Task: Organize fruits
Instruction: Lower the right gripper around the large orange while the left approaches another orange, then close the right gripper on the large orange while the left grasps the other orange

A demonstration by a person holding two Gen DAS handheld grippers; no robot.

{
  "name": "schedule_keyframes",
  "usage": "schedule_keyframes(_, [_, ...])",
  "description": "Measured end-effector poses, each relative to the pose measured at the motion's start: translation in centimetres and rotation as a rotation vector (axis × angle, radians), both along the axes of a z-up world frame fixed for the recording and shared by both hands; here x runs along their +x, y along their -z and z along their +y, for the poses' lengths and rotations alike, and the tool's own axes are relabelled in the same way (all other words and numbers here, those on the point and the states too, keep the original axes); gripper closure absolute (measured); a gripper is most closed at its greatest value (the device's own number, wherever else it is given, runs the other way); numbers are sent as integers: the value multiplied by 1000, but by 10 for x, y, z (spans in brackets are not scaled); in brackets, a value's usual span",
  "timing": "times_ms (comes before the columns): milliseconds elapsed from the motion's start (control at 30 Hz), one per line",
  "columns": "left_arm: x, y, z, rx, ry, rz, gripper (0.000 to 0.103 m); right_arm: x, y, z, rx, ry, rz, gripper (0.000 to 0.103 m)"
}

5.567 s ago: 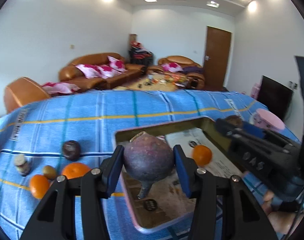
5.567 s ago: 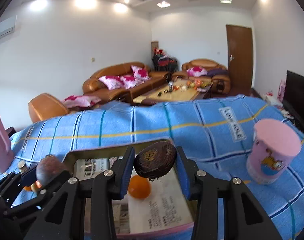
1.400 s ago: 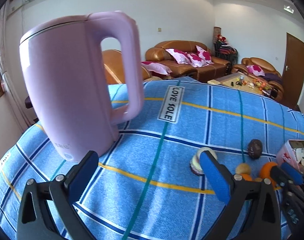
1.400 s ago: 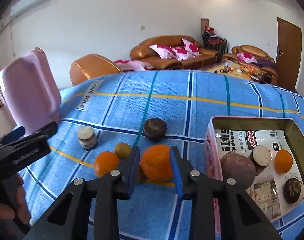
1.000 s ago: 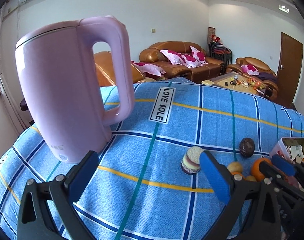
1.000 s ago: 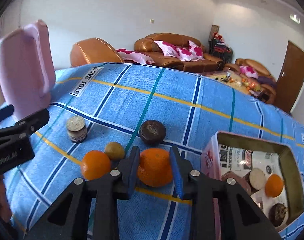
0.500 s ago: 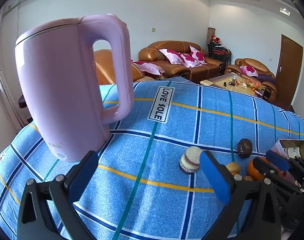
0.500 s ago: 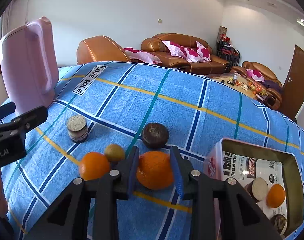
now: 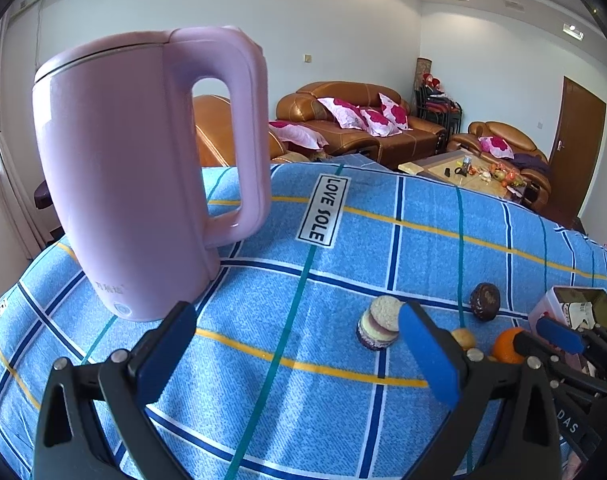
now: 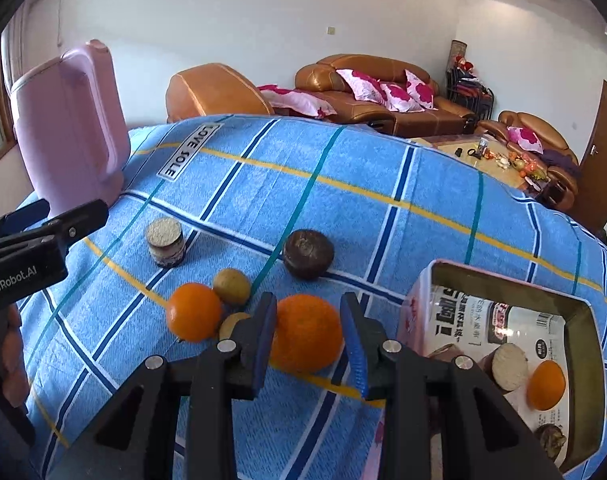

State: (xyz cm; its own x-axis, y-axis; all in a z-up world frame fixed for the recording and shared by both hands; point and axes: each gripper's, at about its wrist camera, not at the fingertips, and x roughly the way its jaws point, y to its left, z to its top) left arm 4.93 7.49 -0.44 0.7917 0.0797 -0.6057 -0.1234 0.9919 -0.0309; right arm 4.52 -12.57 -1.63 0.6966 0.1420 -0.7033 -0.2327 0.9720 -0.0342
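Clamping a large round orange (image 10: 306,334), the right gripper (image 10: 309,340) sits beside a smaller orange (image 10: 194,311) and two yellowish fruits (image 10: 231,286). The left gripper (image 9: 295,344) gapes empty. Farther off, the pink-rimmed tin box (image 10: 583,312) holds another small orange (image 10: 546,385).

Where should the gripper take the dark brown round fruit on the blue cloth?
Grip the dark brown fruit across its widest middle, coming down from above. It is a squat, rounded shape sitting apart from the oranges, with bare blue cloth on both sides, so the fingers should fit there.
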Motion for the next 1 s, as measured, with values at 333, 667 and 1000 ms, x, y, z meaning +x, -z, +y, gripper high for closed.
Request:
schedule_keyframes(333, [0, 0, 1, 0, -2, 4, 0, 19, 11, 4, 45, 6, 66, 51])
schedule_keyframes(667, [3, 3, 0, 3, 2, 12, 0, 3, 4, -1, 119, -63, 127, 50])
schedule_keyframes(1000, [7, 10, -3, 9, 11, 21, 0, 6, 29, 19, 157, -71, 146, 50])
